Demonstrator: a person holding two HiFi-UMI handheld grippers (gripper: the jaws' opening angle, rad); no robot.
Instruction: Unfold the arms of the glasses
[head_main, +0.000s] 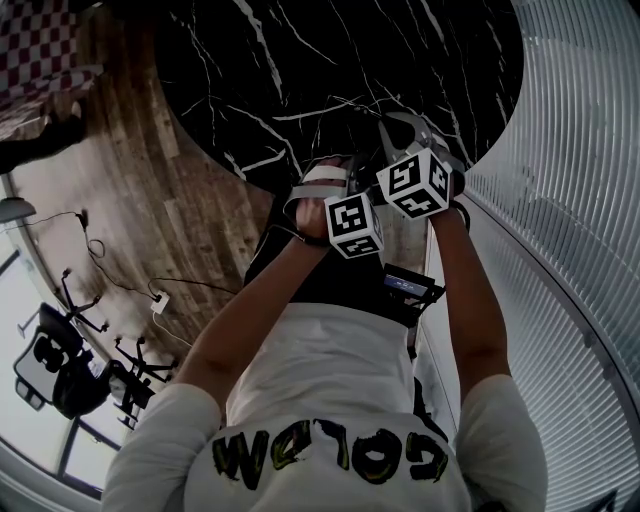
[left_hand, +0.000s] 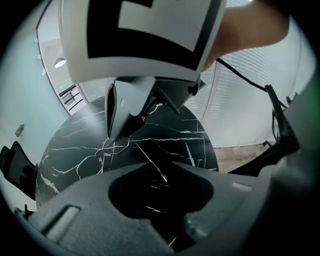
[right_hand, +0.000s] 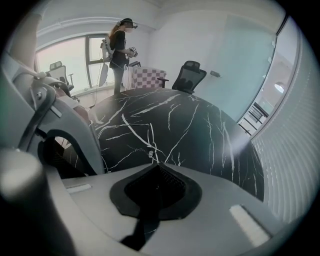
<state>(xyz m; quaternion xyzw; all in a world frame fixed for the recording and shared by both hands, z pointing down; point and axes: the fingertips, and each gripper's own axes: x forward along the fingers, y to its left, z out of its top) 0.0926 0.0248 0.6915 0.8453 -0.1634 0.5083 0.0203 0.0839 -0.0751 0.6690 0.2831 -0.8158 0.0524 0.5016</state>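
Thin wire-framed glasses (left_hand: 106, 148) hang just over the black marble table (left_hand: 195, 145). In the left gripper view my right gripper (left_hand: 118, 131) is shut on their frame from above. One thin arm (left_hand: 150, 161) of the glasses is swung out towards my left gripper (left_hand: 161, 176). Its tip lies in the gap between the left jaws, which stand apart and do not press on it. In the right gripper view the right gripper (right_hand: 156, 166) has its jaws together, with a small glint of the glasses (right_hand: 150, 154) at the tips. In the head view the left gripper (head_main: 322, 182) and the right gripper (head_main: 408, 130) are close together at the table's near edge.
The round table (head_main: 330, 70) stretches away from me. A slatted wall (head_main: 570, 200) runs along the right and a wooden floor (head_main: 150, 220) with cables lies to the left. Beyond the table are an office chair (right_hand: 189, 76), a checkered seat (right_hand: 145, 79) and a standing person (right_hand: 119, 55).
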